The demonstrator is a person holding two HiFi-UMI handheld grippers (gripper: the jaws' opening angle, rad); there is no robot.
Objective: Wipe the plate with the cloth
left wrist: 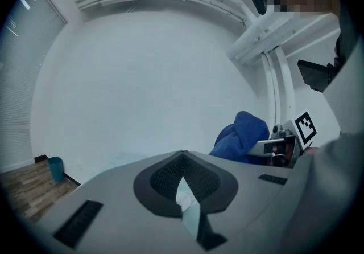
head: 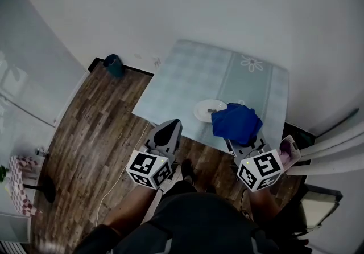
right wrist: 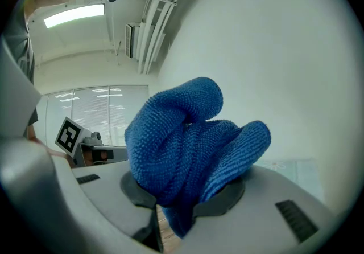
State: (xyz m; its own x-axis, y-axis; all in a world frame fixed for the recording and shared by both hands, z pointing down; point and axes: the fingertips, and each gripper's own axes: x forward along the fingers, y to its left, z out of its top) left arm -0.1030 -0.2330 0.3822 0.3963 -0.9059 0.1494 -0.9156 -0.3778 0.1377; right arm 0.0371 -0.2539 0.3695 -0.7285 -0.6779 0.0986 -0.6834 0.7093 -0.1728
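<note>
At the table (head: 187, 76) edge, right tongs (head: 244, 146) grip the cloth (head: 236, 122); left tongs (left wrist: 182, 159) closed.

Nubbly blue microfibre cloth (right wrist: 187, 144), glossy white plate (head: 202, 111), wood-plank floor (head: 96, 127), smooth tabletop (head: 193, 76).

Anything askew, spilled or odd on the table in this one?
Nothing stands out. The plate lies flat on the table, the cloth is bunched in the shut right tongs, and the left tongs are shut and empty.
</note>
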